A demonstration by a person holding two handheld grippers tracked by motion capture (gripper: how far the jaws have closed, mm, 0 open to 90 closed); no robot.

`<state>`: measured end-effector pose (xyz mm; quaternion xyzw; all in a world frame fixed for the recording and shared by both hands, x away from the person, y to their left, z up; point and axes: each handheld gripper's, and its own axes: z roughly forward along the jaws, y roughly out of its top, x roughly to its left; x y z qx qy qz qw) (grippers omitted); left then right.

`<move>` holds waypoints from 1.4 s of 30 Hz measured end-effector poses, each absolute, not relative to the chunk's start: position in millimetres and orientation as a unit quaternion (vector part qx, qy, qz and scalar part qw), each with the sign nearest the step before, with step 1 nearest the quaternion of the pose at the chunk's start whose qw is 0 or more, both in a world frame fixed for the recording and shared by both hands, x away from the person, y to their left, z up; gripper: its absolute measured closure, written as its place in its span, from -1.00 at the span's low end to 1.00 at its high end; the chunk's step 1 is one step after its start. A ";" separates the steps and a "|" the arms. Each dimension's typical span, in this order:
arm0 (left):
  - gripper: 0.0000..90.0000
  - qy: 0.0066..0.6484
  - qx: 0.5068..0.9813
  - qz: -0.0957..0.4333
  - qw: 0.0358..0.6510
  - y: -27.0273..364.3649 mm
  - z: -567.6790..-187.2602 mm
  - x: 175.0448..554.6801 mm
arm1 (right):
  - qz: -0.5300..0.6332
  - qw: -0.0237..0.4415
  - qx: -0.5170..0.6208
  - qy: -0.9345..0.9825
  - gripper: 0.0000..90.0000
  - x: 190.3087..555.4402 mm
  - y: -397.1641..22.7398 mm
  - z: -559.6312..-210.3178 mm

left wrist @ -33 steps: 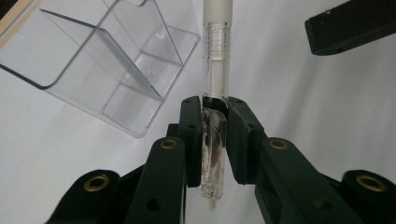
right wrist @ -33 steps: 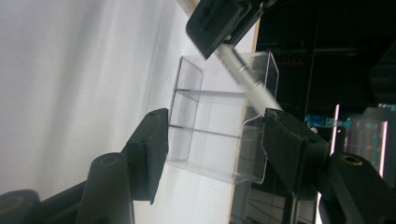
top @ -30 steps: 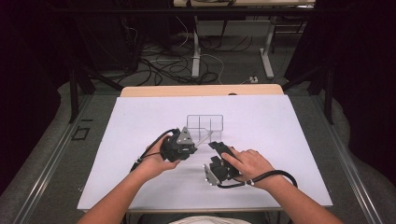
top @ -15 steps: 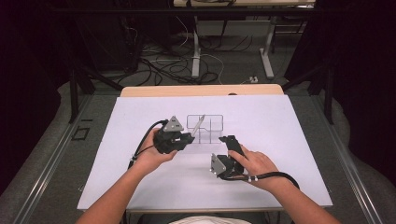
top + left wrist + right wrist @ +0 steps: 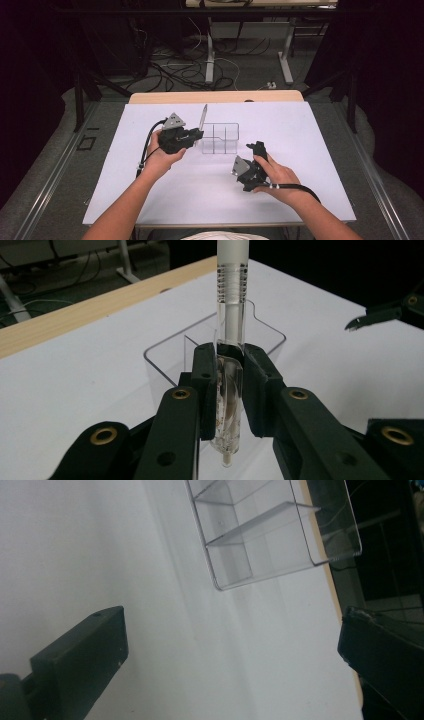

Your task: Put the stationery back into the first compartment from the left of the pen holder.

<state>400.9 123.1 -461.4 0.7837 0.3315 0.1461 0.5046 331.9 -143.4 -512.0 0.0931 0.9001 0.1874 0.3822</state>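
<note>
Since a second ago both hands parted: right gripper [image 5: 258,148] drew back toward near right of tabletop [image 5: 310,130], its jaws just opened wide, empty. Left gripper [image 5: 196,134] clamps slim clear pen-like tube [image 5: 229,370] upright over clear plastic divided organiser tray [image 5: 220,138] at tabletop middle. I judge next: lower tube into left compartment, clear of divider walls. Beyond far edge: floor cables [image 5: 175,70], out of the way.

Right tool [image 5: 232,660]: jaws have just been opening, now wide apart, nothing between them. Clear divided tray [image 5: 260,535] on white tabletop [image 5: 100,545], beyond the jaws.
</note>
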 end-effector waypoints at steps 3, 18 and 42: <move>0.73 0.344 0.771 0.151 0.514 124.6 -460.2 405.2 | 0.192 0.372 0.119 0.900 -1.00 334.8 -148.5 -512.3; 0.73 0.361 0.734 0.179 0.546 108.8 -461.2 421.3 | 0.203 0.369 0.156 0.894 -1.00 339.7 -159.4 -514.2; 0.72 0.382 0.754 0.164 0.509 87.5 -496.1 435.8 | 0.210 0.363 0.161 0.893 -1.00 340.6 -162.8 -517.4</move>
